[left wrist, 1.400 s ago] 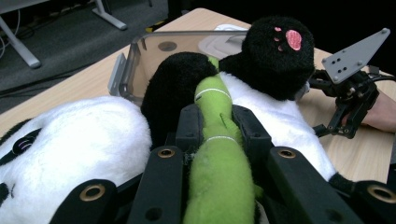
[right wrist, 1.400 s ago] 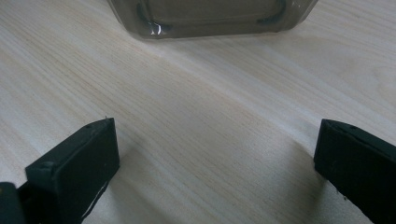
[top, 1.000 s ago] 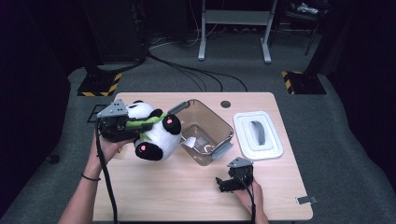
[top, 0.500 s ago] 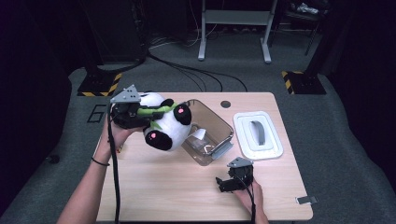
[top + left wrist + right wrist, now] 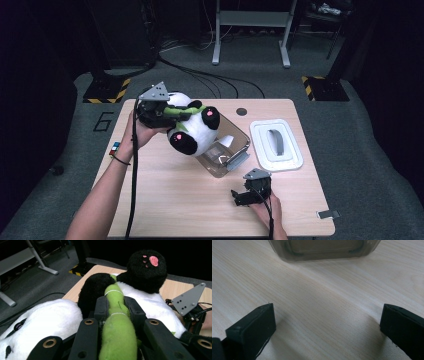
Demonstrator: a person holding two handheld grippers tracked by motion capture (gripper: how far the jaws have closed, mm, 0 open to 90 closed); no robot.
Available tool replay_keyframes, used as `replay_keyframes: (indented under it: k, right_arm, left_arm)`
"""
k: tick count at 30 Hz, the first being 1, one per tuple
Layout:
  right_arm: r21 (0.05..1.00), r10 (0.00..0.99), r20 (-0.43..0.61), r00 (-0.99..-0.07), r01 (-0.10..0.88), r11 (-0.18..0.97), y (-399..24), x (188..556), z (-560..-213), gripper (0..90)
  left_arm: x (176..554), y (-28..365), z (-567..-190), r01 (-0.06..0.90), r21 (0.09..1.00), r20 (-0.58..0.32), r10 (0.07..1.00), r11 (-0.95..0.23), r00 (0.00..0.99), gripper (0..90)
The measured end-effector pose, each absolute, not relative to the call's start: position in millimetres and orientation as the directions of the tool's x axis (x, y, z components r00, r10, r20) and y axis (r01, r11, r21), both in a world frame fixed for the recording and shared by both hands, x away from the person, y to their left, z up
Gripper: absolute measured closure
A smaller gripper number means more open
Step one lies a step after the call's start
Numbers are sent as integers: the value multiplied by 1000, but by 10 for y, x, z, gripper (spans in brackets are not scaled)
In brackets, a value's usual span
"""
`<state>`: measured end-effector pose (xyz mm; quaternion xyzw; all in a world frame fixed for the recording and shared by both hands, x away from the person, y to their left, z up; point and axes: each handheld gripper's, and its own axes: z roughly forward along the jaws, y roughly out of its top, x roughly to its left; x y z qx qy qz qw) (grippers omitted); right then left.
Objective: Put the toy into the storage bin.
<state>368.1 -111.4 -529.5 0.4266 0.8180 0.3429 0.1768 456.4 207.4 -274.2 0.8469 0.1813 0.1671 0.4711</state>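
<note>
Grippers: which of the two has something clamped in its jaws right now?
The left gripper, shut on the panda plush's green stalk. The right gripper is open over bare table.

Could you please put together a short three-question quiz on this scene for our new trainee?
1. True or false: the left gripper has its jaws shut on the green plush stalk of the black-and-white panda soft toy.
2. Where does the white rectangular lid lie? A) inside the clear plastic box; B) on the wooden table, to the right of that box in the high view; C) under the panda.
3. Fill in: the right gripper rests low over the table with its jaws ____.

Key: 1 true; 2 B; 3 open, with nothing between them.
</note>
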Motion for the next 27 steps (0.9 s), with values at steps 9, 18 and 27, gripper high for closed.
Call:
replay_keyframes:
  k: [9,18,27]
  right_arm:
    - [713,818,0,-575,574,403,-1116,3684,-5296,0]
    - [713,818,1,-575,574,403,-1116,3683,-5296,0]
    - [713,817,2,-576,573,403,-1116,3682,-5295,0]
  left_arm:
    - [4745,1816,-2770,129,843,120,415,-523,902,744]
    - [4919,1602,-2887,117,832,128,393,-542,911,744]
    - [4995,1393,-3052,127,823,109,373,-554,922,743]
